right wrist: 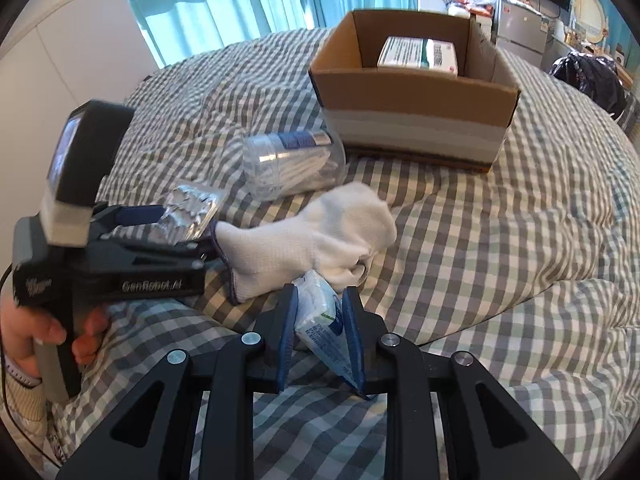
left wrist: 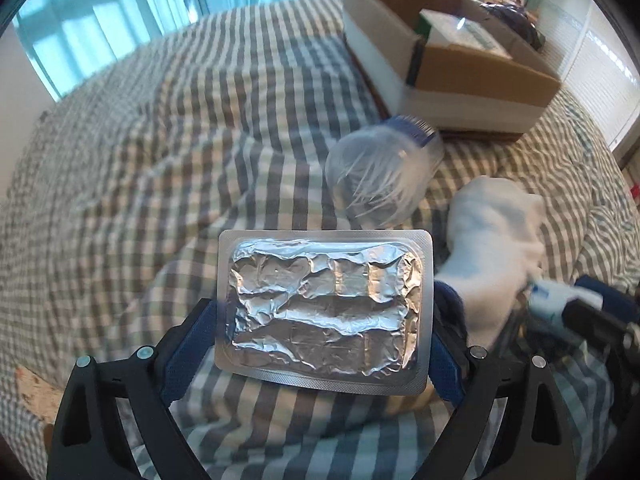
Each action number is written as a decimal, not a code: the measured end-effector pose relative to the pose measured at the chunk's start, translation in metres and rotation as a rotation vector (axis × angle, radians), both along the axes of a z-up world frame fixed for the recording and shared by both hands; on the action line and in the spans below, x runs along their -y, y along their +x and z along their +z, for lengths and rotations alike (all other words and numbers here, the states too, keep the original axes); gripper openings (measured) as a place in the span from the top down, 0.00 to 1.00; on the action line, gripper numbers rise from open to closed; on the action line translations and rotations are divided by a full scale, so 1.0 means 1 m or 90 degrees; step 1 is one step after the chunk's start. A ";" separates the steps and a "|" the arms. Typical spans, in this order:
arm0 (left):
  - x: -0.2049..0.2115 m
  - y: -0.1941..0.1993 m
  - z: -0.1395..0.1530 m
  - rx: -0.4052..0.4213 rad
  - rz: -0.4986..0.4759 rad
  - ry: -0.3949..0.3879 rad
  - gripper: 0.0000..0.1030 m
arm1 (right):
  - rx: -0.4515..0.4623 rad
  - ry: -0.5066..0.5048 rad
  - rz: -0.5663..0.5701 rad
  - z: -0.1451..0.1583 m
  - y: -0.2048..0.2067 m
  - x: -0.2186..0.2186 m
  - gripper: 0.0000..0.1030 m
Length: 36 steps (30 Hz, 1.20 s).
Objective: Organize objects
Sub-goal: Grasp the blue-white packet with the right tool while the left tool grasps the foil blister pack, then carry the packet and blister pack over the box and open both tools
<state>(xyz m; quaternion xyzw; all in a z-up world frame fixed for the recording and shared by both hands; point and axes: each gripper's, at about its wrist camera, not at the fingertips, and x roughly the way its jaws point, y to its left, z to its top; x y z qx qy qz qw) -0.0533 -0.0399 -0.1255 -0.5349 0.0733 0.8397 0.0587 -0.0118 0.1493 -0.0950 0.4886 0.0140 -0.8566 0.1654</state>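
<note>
A crumpled foil blister pack [left wrist: 324,314] is being pinched by its two side edges between the blue pads of the left tool [left wrist: 320,320], with the foil face turned towards the left wrist camera. In the right wrist view the same blister pack [right wrist: 192,212] is being held just above the checked bedcover [right wrist: 500,240], beside the cuff of a white sock [right wrist: 320,236], and the left tool [right wrist: 176,224] is being gripped from below by a bare hand [right wrist: 44,336].

A small white and blue packet [right wrist: 322,320] is being clamped between the pads of the right tool [right wrist: 320,300], which are pressed close together on it; its tip is being held just in front of the sock's bunched toe. In the left wrist view the right tool is being seen only in part and blurred at the right edge, next to the sock [left wrist: 492,256].

A clear plastic jar [right wrist: 294,164] with a blue label is lying on its side on the bed, between the sock and a cardboard box [right wrist: 412,112]; thin white sticks are being seen through its wall. In the left wrist view the jar [left wrist: 384,172] is being shown just beyond the blister pack. The open box [left wrist: 452,76] is standing on the bedcover [left wrist: 160,160], and a white and green carton [right wrist: 418,56] is lying inside it.
</note>
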 end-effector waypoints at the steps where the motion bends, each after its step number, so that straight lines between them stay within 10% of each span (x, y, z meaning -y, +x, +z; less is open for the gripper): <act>1: -0.001 0.004 0.005 -0.009 -0.004 -0.003 0.08 | -0.009 0.003 -0.001 0.005 0.001 0.000 0.78; 21: -0.024 0.038 0.098 -0.120 -0.020 -0.002 0.08 | -0.129 0.024 -0.011 0.090 0.021 -0.009 0.79; 36: -0.064 -0.023 0.154 -0.174 -0.021 0.002 0.07 | -0.202 0.003 -0.024 0.155 -0.033 -0.037 0.79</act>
